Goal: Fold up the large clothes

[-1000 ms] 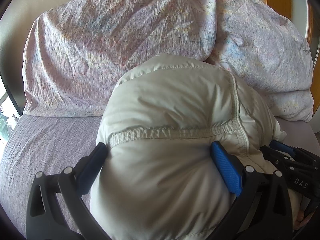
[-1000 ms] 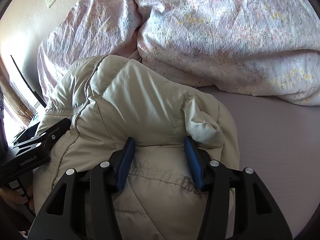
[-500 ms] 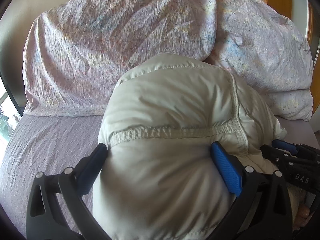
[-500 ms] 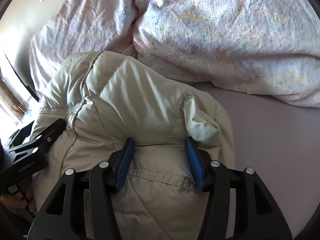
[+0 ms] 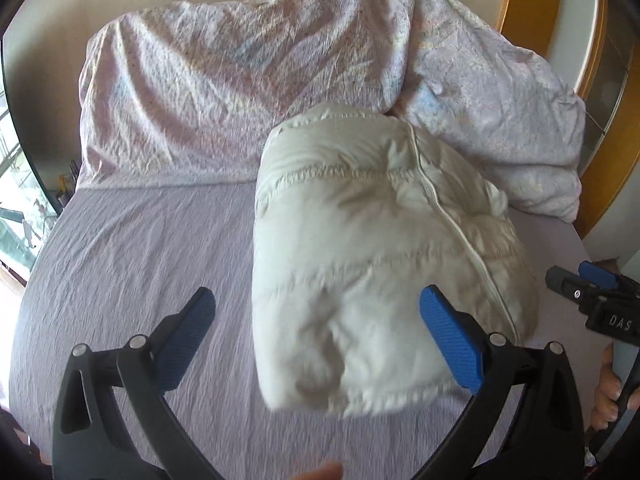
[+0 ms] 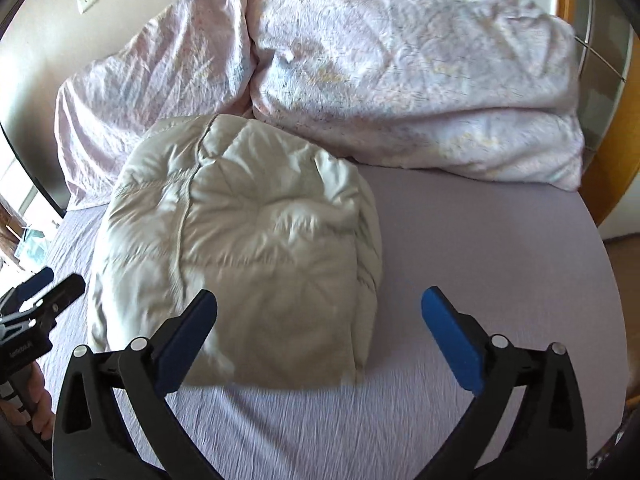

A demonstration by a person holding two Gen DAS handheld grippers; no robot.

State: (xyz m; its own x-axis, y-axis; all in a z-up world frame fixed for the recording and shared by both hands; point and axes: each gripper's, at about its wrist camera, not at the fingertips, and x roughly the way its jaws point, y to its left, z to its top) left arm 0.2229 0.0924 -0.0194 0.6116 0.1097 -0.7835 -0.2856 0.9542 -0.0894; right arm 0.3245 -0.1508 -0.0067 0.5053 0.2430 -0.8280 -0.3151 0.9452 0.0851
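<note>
Cream quilted puffer jacket (image 6: 240, 248) sits folded into a compact bundle on the lilac bedsheet (image 6: 480, 240), just before the crumpled floral duvet (image 6: 400, 80), seemingly finished. Left gripper (image 5: 316, 336) and right gripper (image 6: 320, 332) gape wide, holding nothing.

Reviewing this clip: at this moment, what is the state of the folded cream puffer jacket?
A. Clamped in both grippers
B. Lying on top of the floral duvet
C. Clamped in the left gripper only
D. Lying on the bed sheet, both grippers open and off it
D. The puffer jacket rests on the bed sheet, with left gripper and right gripper both spread open, gripping nothing.
</note>
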